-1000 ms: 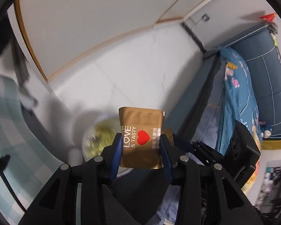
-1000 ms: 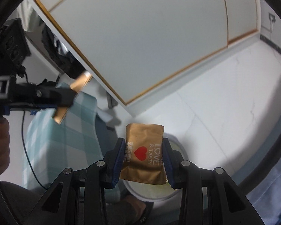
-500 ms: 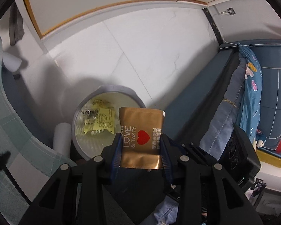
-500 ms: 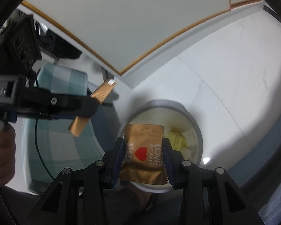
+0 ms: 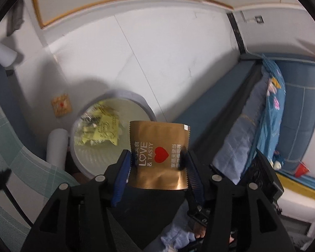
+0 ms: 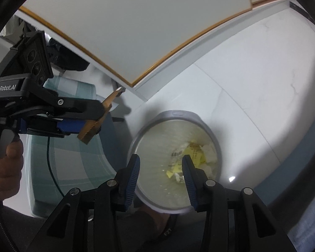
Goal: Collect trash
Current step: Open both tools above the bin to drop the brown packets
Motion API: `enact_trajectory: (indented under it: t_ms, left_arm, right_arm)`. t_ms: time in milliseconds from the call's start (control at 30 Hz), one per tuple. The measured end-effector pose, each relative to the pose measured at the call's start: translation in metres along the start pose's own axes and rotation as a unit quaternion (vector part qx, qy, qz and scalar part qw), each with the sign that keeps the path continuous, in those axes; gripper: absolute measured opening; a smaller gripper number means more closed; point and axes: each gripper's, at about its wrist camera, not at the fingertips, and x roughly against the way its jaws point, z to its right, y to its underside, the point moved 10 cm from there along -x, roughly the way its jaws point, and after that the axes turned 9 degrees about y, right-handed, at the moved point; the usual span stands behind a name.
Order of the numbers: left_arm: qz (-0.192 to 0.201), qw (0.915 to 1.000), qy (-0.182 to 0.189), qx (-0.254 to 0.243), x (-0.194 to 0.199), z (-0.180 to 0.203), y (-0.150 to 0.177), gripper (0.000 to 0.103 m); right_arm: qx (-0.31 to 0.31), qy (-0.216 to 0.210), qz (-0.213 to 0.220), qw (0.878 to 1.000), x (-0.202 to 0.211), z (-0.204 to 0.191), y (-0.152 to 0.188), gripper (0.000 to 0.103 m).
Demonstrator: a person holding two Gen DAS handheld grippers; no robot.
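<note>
My left gripper [image 5: 157,154] has a gold "LOVE & TASTY" packet [image 5: 157,138] upright between its blue pads. Its jaws are opening, and the packet still touches both pads. It hangs just right of a round grey bin [image 5: 136,98] holding yellow wrappers [image 5: 103,126]. A second gold packet [image 5: 62,105], blurred, is in the air left of the bin's rim. In the right wrist view my right gripper [image 6: 161,159] stands open and empty over the bin [image 6: 178,112]. The left gripper [image 6: 94,117] shows at the left with its packet [image 6: 107,103] edge-on.
A blue sofa with a patterned blanket [image 5: 273,105] lies to the right. A green-checked cloth [image 6: 69,157] and a white cylinder [image 5: 56,147] flank the bin on the left. A person's hand [image 6: 6,163] grips the left handle. A slippered foot [image 6: 157,220] rests by the bin.
Both grippers sank toward the bin. The right gripper let go of its gold packet and is now empty. The left jaws widened with the packet still between them.
</note>
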Motion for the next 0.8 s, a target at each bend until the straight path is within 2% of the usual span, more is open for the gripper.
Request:
enact_trajectory:
  t_ms: [33,100,333,467,667,800]
  left_arm:
    - [-0.003,1.0000,-0.003,0.000,0.000,-0.002,0.002,0.055]
    - [-0.012,0.9999,-0.003,0.007,-0.003,-0.004,0.004,0.069]
    - [0.002,0.9996,-0.021,0.017,0.008,-0.014,0.003,0.070]
    - [0.010,0.9990,-0.039,0.016,0.014,-0.021,0.004,0.070]
    - [0.036,0.9967,-0.071,-0.017,0.029,-0.015,0.006,0.070]
    - [0.071,0.9923,-0.096,-0.031,0.052,-0.005,0.006,0.070]
  right_arm:
    - [-0.004,0.003,0.000,1.000,0.003,0.003,0.002,0.043]
    - [-0.006,0.009,-0.001,1.000,0.006,0.008,0.005,0.047]
    - [-0.007,0.009,0.002,1.000,0.019,0.014,0.010,0.054]
    - [-0.012,0.001,0.012,1.000,0.025,0.017,0.007,0.054]
    - [-0.007,0.005,0.017,1.000,0.032,0.010,0.006,0.055]
    - [-0.004,0.009,0.023,1.000,0.043,0.003,0.003,0.069]
